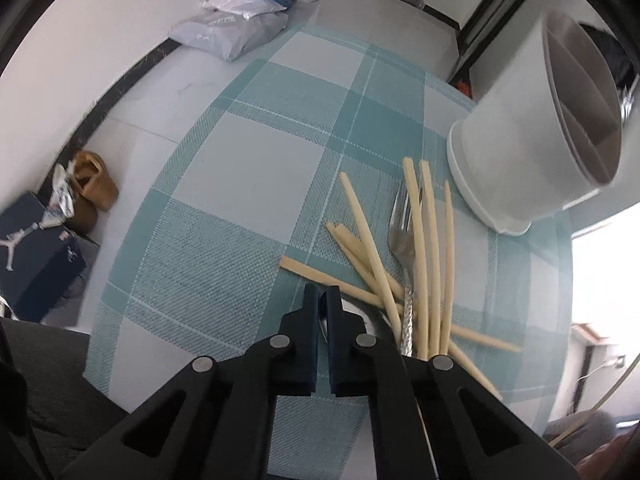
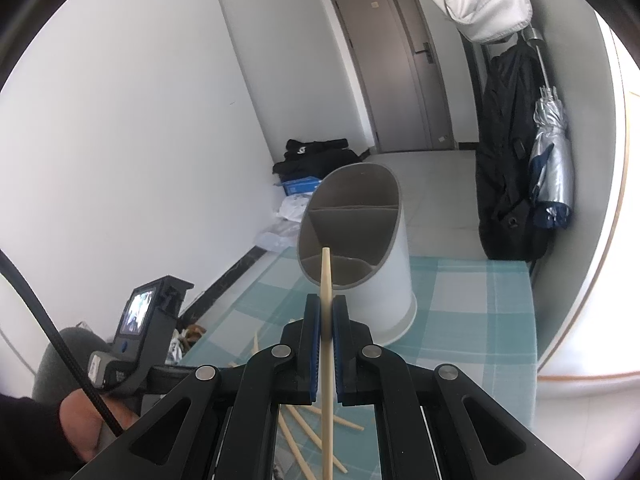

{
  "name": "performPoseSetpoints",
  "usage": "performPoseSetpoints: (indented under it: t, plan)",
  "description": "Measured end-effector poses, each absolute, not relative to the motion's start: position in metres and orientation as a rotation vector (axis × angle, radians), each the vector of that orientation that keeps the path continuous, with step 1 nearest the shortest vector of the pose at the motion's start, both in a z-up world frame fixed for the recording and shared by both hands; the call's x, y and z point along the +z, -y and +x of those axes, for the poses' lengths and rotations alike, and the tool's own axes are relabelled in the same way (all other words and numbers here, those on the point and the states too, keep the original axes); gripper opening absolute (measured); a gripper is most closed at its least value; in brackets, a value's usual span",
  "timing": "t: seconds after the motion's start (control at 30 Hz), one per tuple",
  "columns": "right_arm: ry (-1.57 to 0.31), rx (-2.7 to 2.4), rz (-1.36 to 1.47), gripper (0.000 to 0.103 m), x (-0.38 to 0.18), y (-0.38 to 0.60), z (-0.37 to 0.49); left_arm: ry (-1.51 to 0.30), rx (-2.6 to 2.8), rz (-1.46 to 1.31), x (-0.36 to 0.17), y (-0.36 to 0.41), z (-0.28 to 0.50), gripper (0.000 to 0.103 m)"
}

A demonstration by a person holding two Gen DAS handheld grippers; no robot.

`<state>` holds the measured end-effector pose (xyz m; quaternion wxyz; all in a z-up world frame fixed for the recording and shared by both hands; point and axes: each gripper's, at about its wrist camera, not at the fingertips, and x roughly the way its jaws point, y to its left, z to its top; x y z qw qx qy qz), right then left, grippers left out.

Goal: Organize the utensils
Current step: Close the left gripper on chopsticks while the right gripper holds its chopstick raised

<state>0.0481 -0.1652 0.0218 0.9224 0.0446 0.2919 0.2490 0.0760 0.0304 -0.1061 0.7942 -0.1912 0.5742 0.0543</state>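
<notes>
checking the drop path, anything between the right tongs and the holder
Nothing in the way. In the right wrist view only the held chopstick spans from the right tongs toward the holder.

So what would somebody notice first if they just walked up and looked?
Probably the messy pile of pale chopsticks with a silver fork on the checked mat, right beside the white utensil holder. Then the right gripper, pinching one chopstick that points at the holder's opening.

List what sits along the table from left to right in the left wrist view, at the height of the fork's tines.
Bare placemat → leftmost long chopstick → fork → three near-upright chopsticks → white holder, its divided mouth facing right.
</notes>
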Motion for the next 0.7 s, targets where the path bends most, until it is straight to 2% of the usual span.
performPoseSetpoints:
  t: [0.33,0.4,0.47,0.57,0.7]
  plan:
    - [-0.604,0.512,0.092,0.005,0.02,0.162,0.05,-1.17,0.092,-0.473,-0.082,-0.04,0.091,0.001]
    - [-0.605,0.514,0.093,0.005,0.02,0.162,0.05,-1.175,0.086,-0.489,-0.084,-0.043,0.098,0.007]
    - [-0.604,0.513,0.09,0.005,0.019,0.162,0.049,-1.182,0.087,-0.48,-0.086,-0.041,0.106,0.023]
    - [-0.603,0.511,0.093,0.005,0.019,0.163,0.05,-1.171,0.085,-0.448,-0.086,-0.04,0.114,0.037]
    - [-0.6,0.508,0.097,0.005,0.02,0.164,0.05,-1.208,0.08,-0.438,-0.093,-0.039,0.123,0.038]
